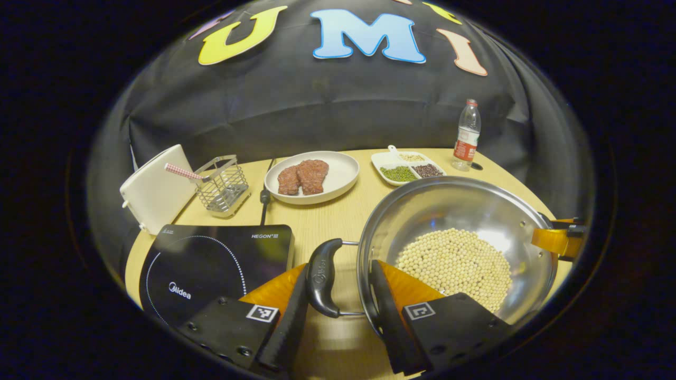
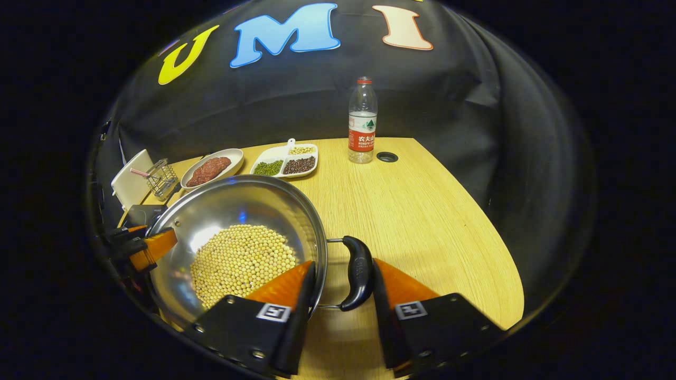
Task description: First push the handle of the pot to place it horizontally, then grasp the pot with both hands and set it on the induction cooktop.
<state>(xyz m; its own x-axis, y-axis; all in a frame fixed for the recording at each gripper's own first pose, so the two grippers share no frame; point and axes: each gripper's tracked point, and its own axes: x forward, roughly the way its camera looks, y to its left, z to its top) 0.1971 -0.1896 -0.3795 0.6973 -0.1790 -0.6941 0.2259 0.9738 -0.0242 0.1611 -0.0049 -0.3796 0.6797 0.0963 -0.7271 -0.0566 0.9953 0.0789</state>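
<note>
- Jaws of the left gripper stood apart around the pot's near handle: one finger lay outside the black grip, the other sat inside the rim over the beans. Whether the pads pressed could not be told.
- Right gripper jaws stood the same way about the opposite handle, one finger inside the rim, one outside the grip; contact there was likewise uncertain.
- In the left gripper view, the right gripper showed at 3 o'clock on the far rim; in the right gripper view, the left one showed at 9 o'clock.
- Between them the pot, a wide steel wok, rested on the wooden table with a heap of soybeans at its bottom.
- Judged handling: rigid polished metal, likely slippery at the rim; the load made it fairly heavy, and the loose beans would roll if it tipped. The loop handles looked the safest hold, lifted level from both sides.
- At 9 o'clock of the pot in the left gripper view lay the induction cooktop, just beside it, bare.
- Farther out, at 11 to 12 o'clock, stood a wire basket, a plate of meat, a divided dish, and at 1 o'clock a water bottle.
</note>
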